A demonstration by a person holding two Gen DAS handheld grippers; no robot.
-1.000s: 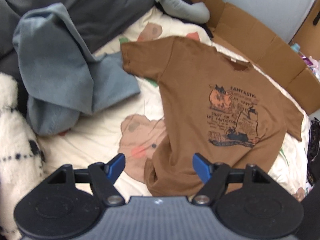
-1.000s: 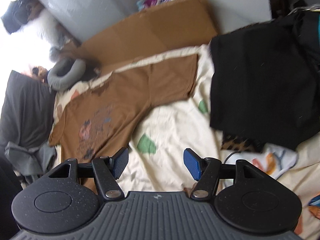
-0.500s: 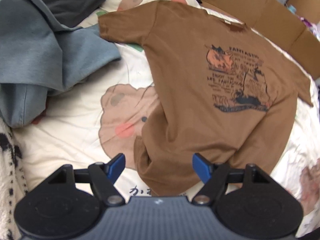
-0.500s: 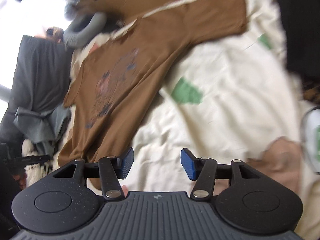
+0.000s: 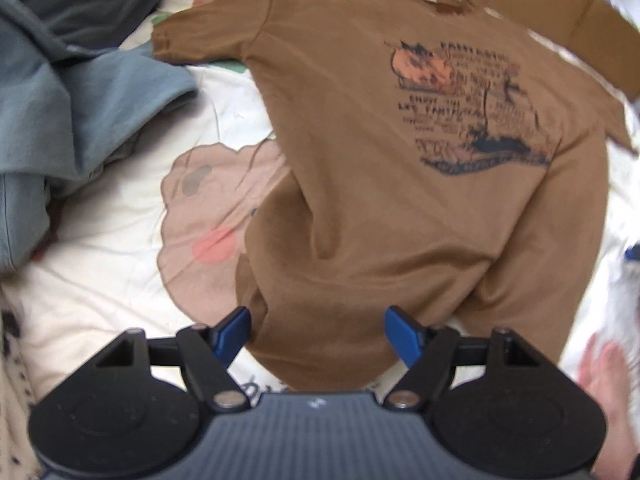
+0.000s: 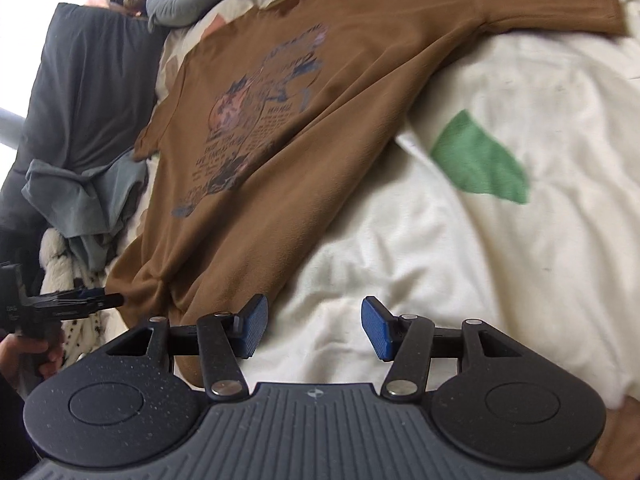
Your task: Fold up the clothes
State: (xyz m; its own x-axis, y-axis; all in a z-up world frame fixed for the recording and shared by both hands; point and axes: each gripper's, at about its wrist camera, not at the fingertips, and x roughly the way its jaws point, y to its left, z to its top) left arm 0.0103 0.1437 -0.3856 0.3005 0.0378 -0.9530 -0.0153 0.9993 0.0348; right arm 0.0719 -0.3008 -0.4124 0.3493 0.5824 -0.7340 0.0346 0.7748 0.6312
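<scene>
A brown T-shirt (image 5: 400, 200) with a dark and orange print lies flat, print up, on the cream bed sheet (image 5: 112, 280). My left gripper (image 5: 318, 330) hangs open just above the shirt's rumpled bottom hem, which shows between its blue pads (image 5: 236, 330). In the right wrist view the T-shirt (image 6: 300, 140) runs diagonally, its hem corner by the left pad. My right gripper (image 6: 315, 322) is open over bare sheet beside that corner, nothing between its fingers. The left gripper (image 6: 80, 302) shows at the left edge, held by a hand (image 6: 40, 356).
A grey-blue garment (image 5: 80, 112) is heaped left of the shirt, beside a dark grey pillow (image 6: 88, 92). Cardboard (image 5: 540, 12) lines the far side. A grey neck pillow (image 6: 192, 4) lies past the collar. A white spotted fluffy blanket (image 6: 76, 276) lies near the hem.
Both grippers have come down closer to the shirt. The right one swung from the sheet near the black garment toward the shirt's hem corner, and its jaws narrowed slightly.
</scene>
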